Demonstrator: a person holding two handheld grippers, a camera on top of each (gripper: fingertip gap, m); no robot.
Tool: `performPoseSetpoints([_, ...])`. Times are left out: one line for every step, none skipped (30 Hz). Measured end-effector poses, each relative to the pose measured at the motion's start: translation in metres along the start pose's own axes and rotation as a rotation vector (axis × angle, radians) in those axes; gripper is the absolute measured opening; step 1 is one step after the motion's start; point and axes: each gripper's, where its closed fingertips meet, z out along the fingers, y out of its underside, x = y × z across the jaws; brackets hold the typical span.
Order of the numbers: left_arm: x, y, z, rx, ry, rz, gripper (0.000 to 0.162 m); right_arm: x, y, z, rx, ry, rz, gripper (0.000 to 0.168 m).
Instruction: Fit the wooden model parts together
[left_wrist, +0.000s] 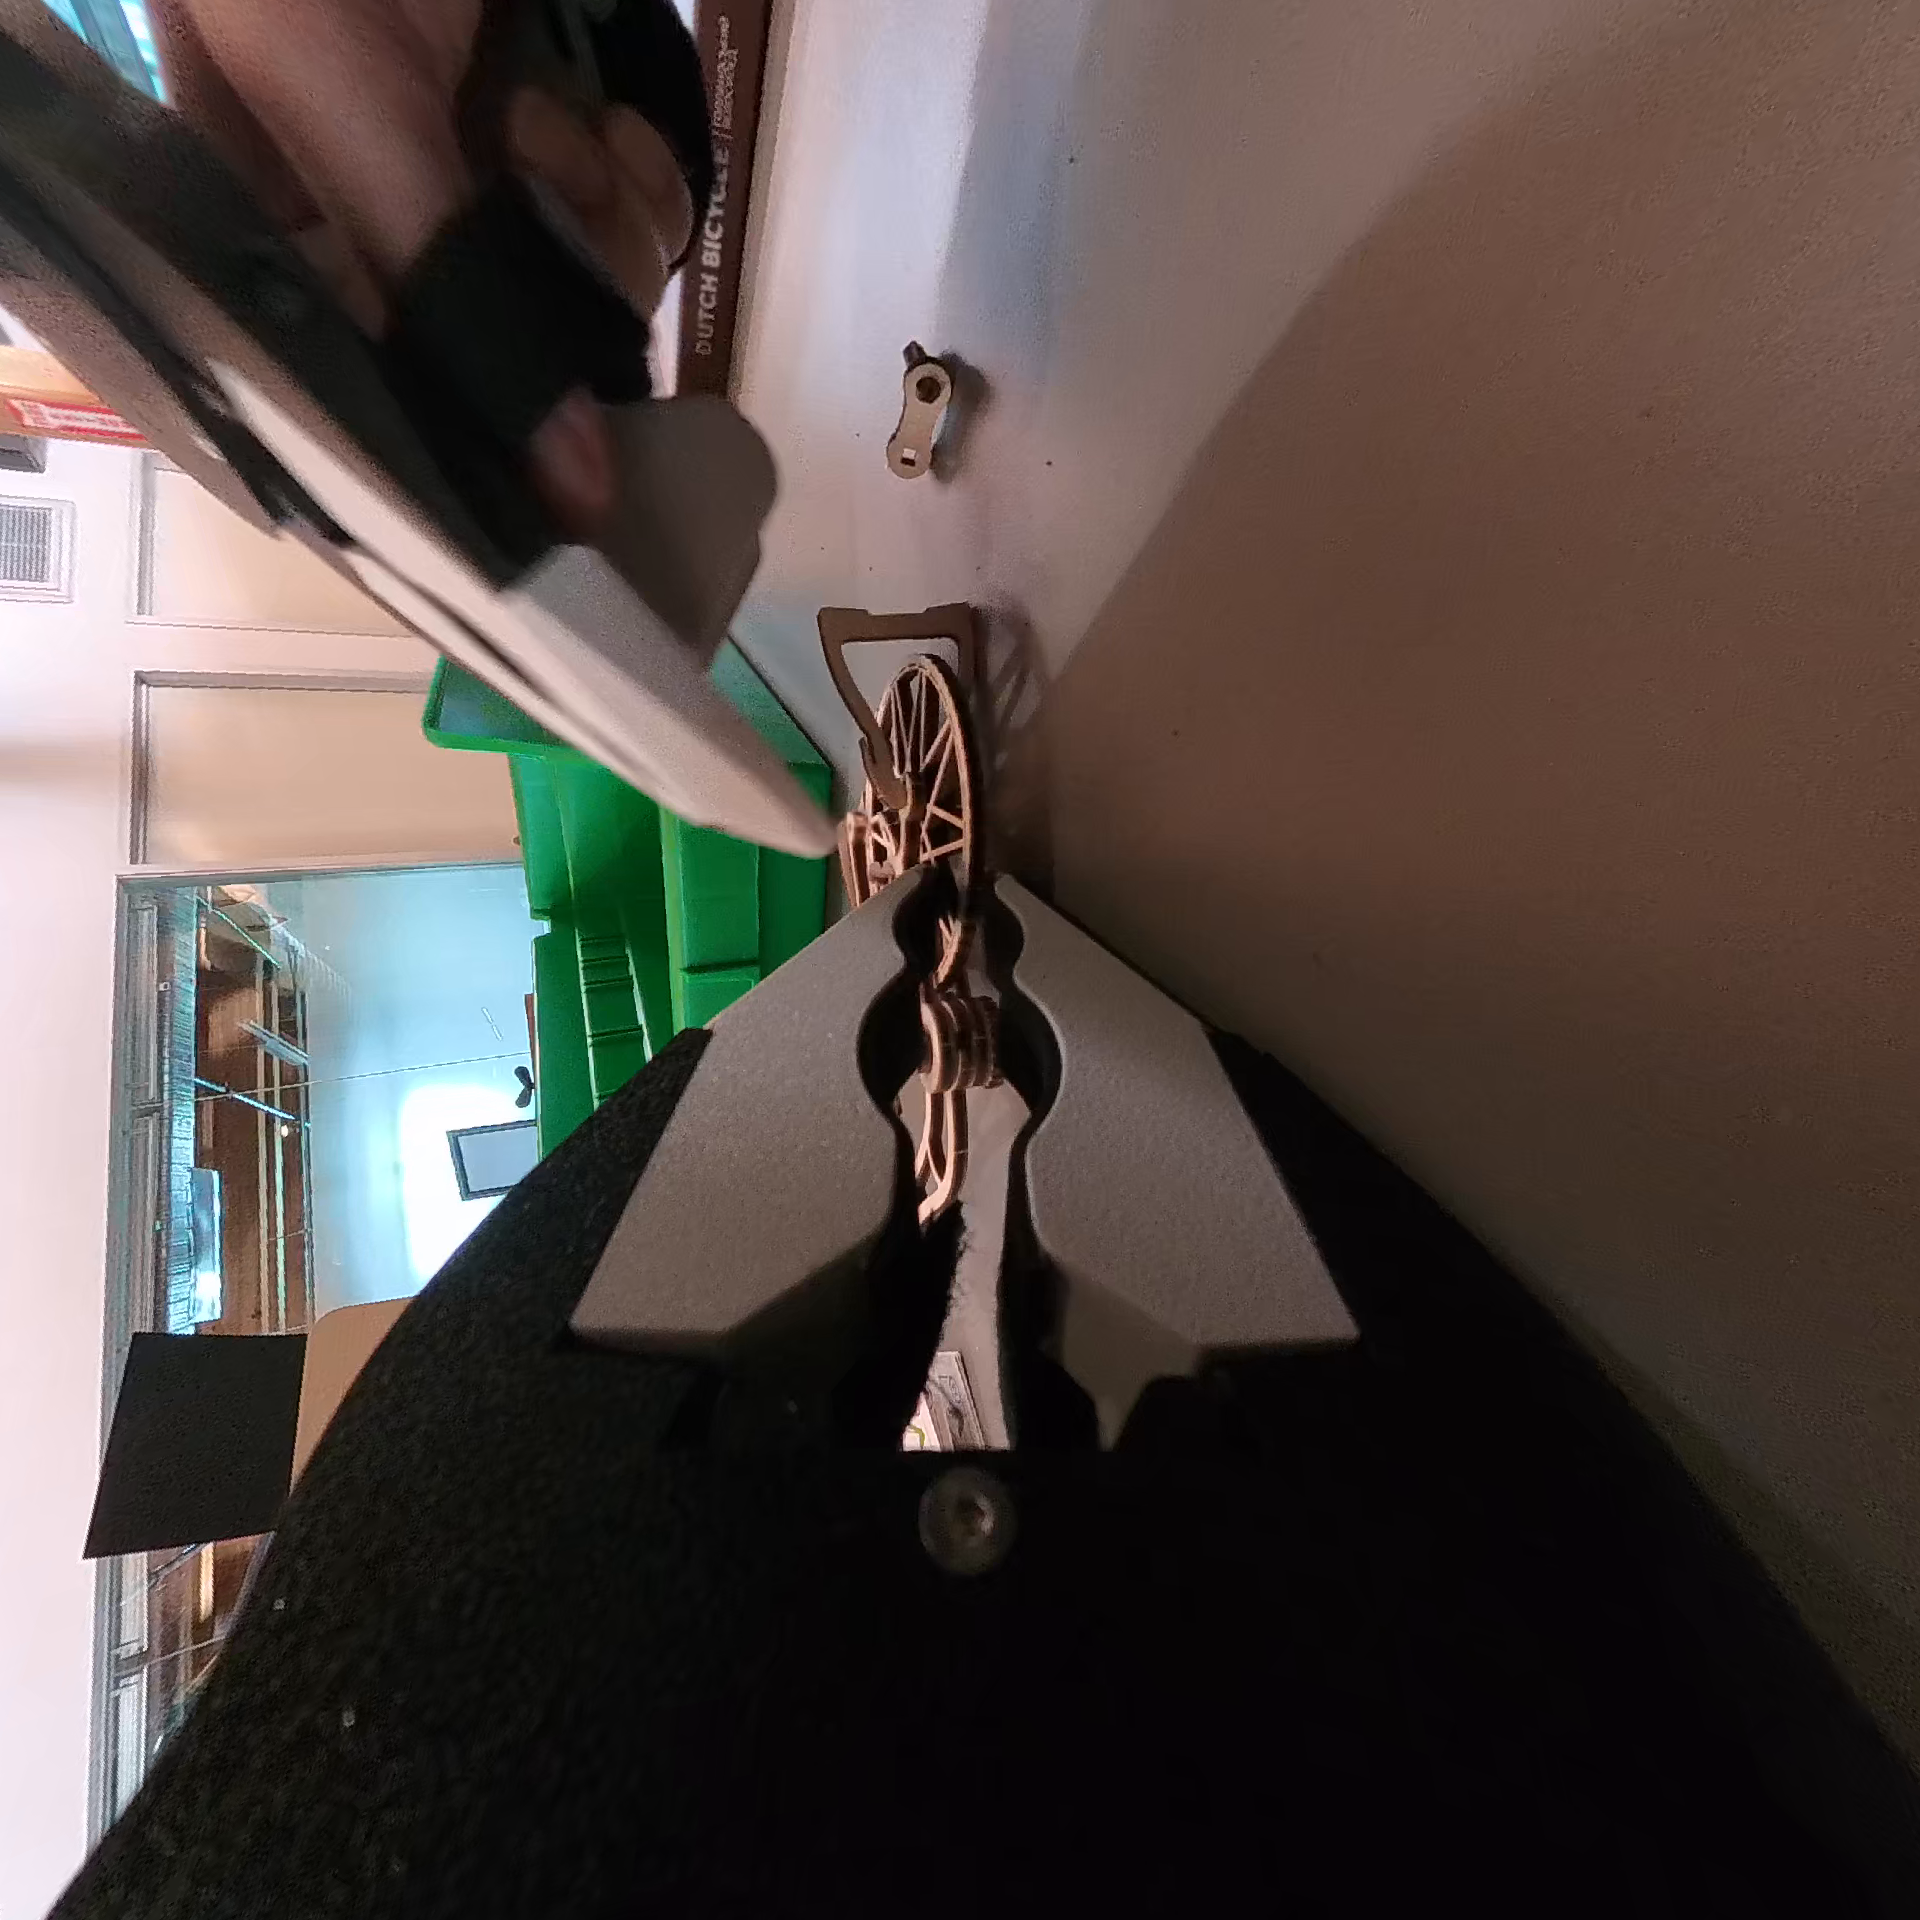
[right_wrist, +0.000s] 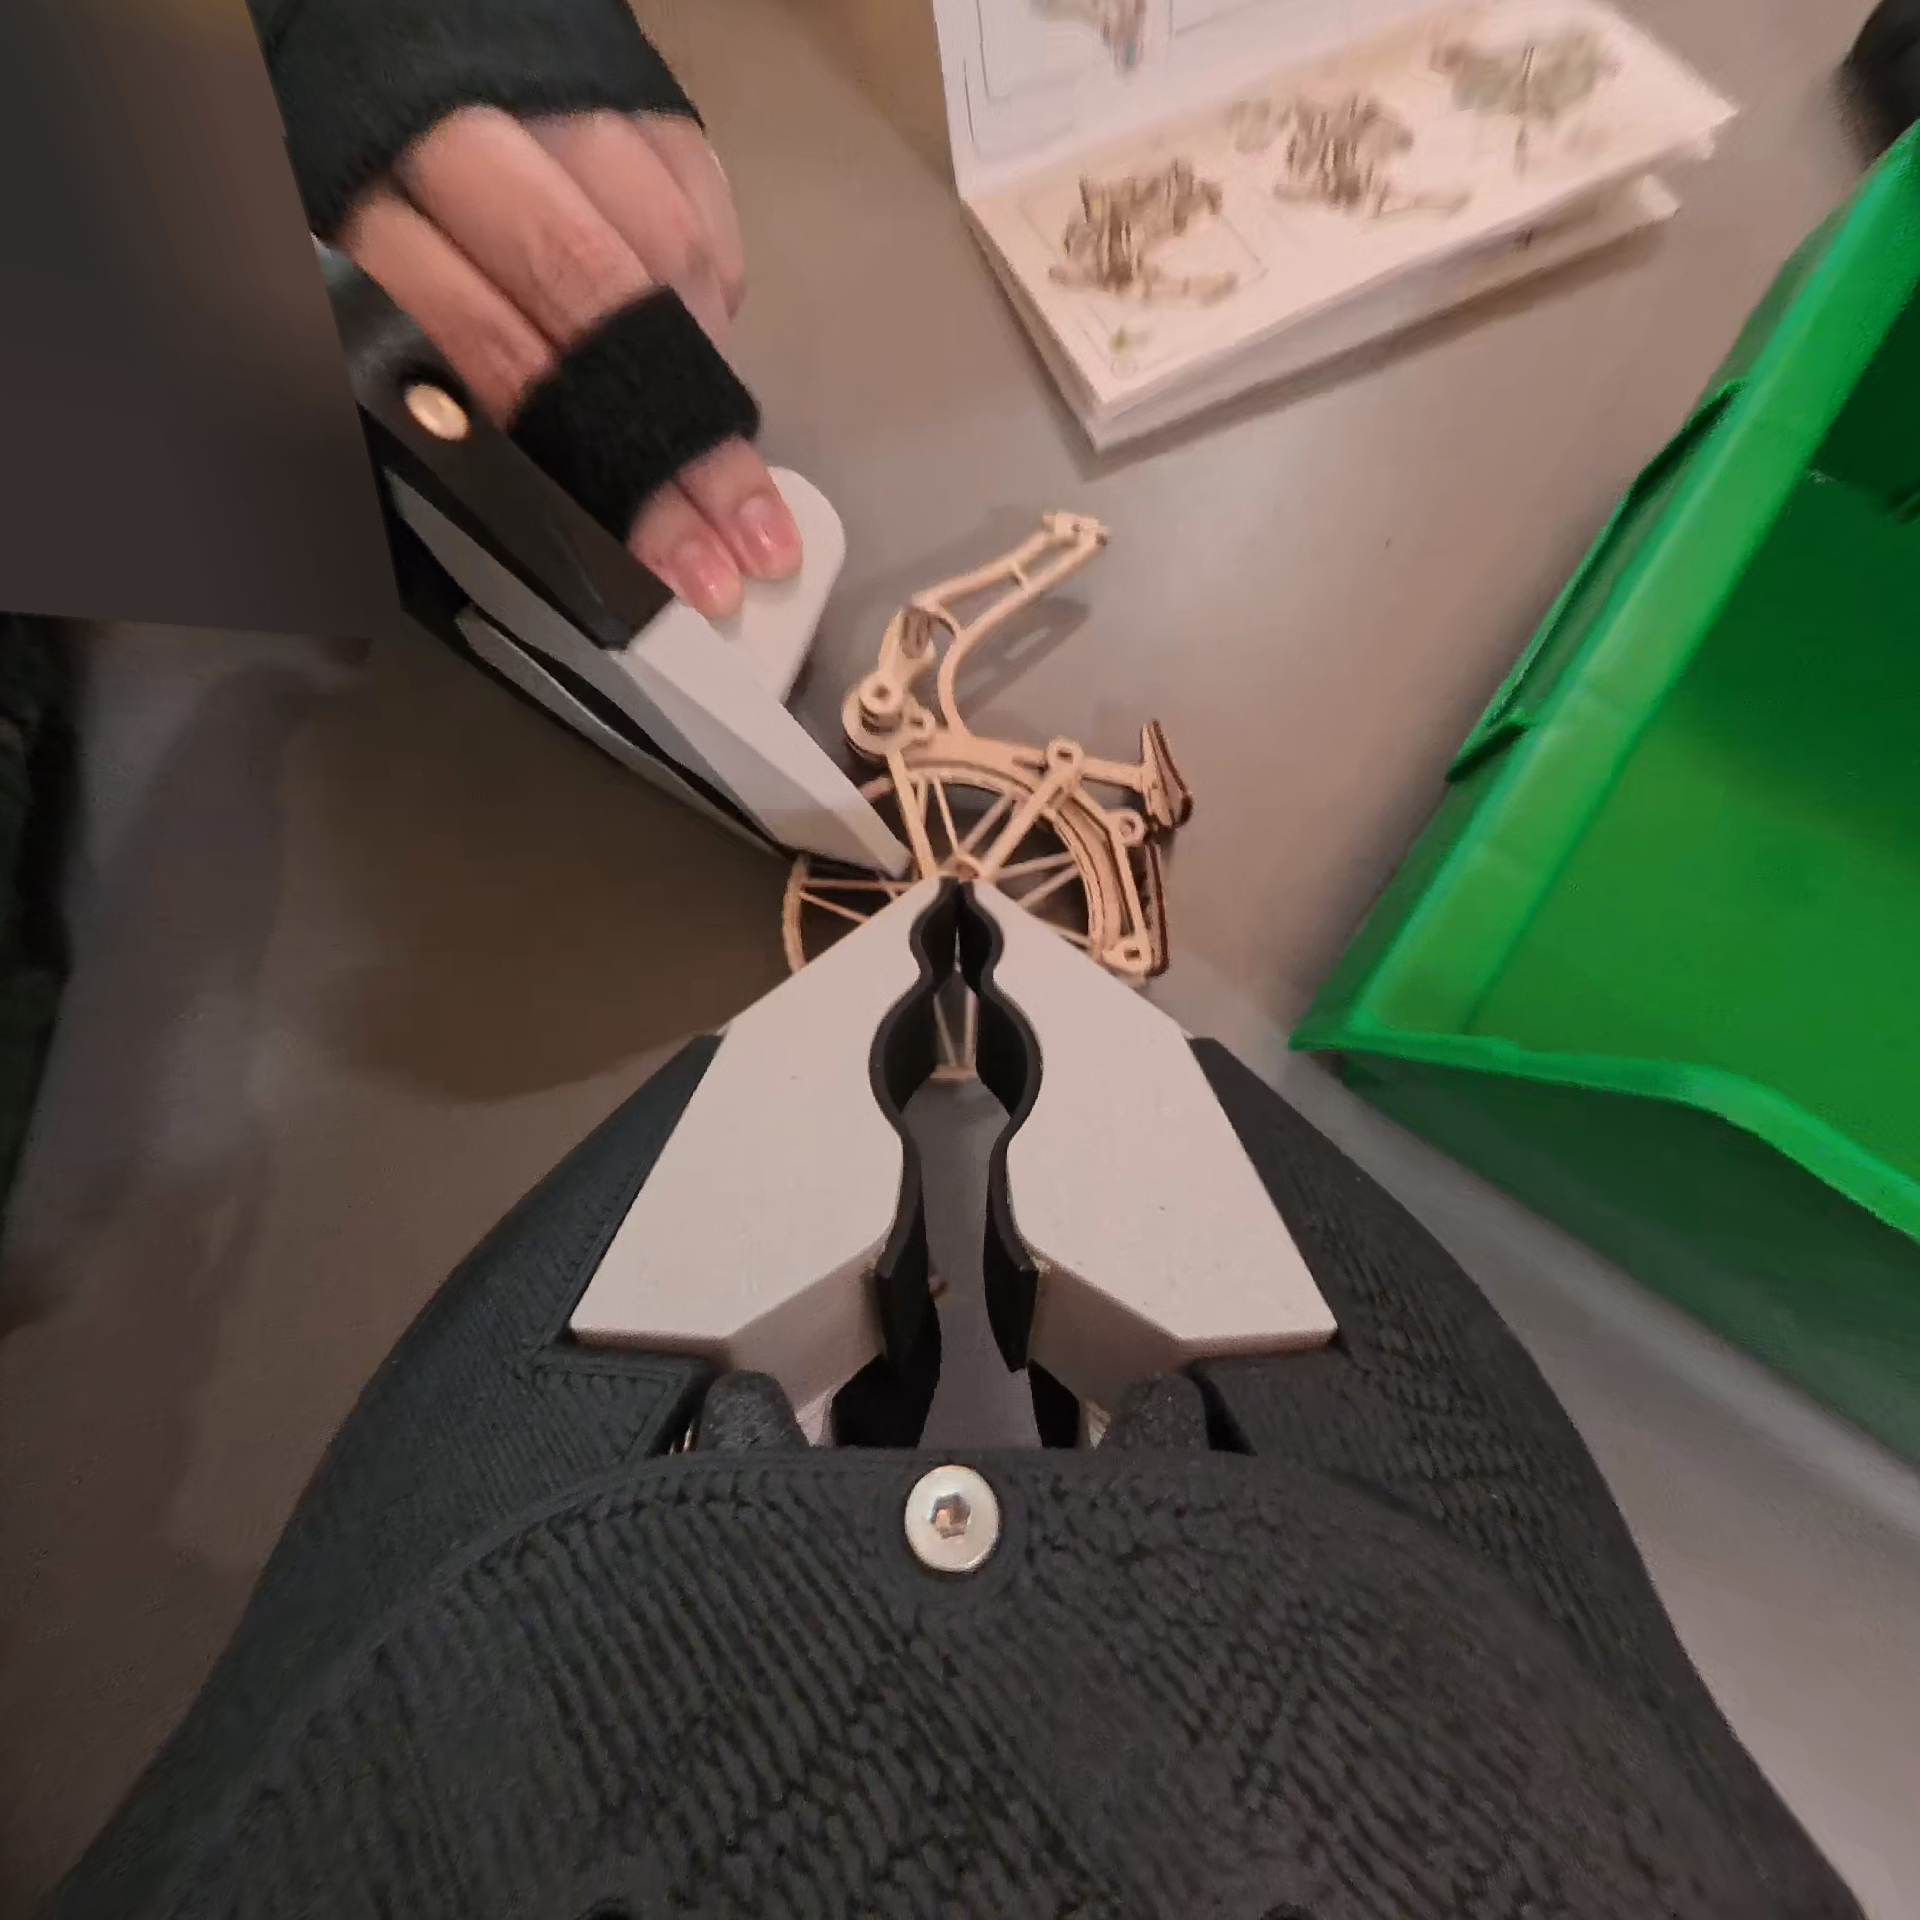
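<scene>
I see an open white illustrated booklet (right_wrist: 1320, 197) lying flat on the grey tabletop (right_wrist: 312, 935), well apart from a bright green plastic bin (right_wrist: 1662, 831) beside it.

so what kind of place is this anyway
Probably a workroom or lab bench, not a home. A plain grey table holds a green plastic bin and an open instruction booklet, and the left wrist view shows glass partitions with shelving behind.

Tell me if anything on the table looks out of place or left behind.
One small brown wooden link piece lies alone on the table, apart from the wheel assembly that both grippers are closed on. It looks like a loose part not yet fitted. Otherwise nothing appears spilled or broken.
</scene>
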Motion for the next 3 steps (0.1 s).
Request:
performPoseSetpoints([0.0,0.0,0.0,0.0,0.0,0.0,0.004,-0.003,-0.003,-0.001,0.019,-0.027,0.019,0.0])
performPoseSetpoints([0.0,0.0,0.0,0.001,0.0,0.0,0.004,-0.002,0.004,0.001,-0.013,-0.032,0.025,0.0])
performPoseSetpoints([0.0,0.0,0.0,-0.001,0.001,0.002,0.004,-0.002,0.012,0.004,-0.055,-0.037,0.026,0.0])
